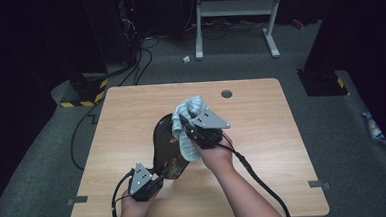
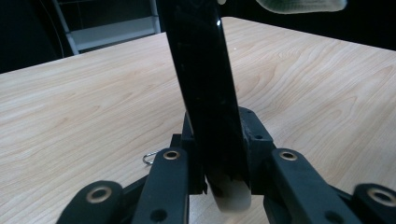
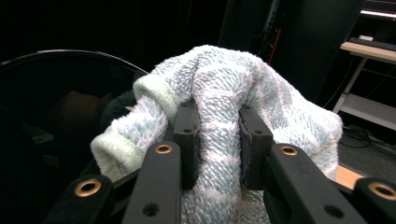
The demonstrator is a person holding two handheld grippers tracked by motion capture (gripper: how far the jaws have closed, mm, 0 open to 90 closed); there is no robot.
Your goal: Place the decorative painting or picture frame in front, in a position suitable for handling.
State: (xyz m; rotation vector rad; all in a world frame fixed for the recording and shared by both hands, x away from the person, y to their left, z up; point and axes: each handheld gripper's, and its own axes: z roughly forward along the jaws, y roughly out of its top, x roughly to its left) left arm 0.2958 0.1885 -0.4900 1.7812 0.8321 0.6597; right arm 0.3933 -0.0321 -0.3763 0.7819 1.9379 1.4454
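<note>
Your left gripper (image 1: 157, 182) and right gripper (image 1: 187, 129) are black, each topped by a grey three-cornered plate with dark screw holes; brass rivets dot the jaw links, black cables trail behind. Your forearms are unsleeved.

Legible text, labels, brands, numbers: none found in any view. The black tray (image 1: 167, 149) bears a reddish-brown printed decoration on its face, too small and blurred to tell whether it holds lettering. Yellow-and-black hazard striping (image 1: 83, 101) marks the floor fitting beyond the desk's (image 1: 131, 116) far left corner, a warning pattern without wording.
</note>
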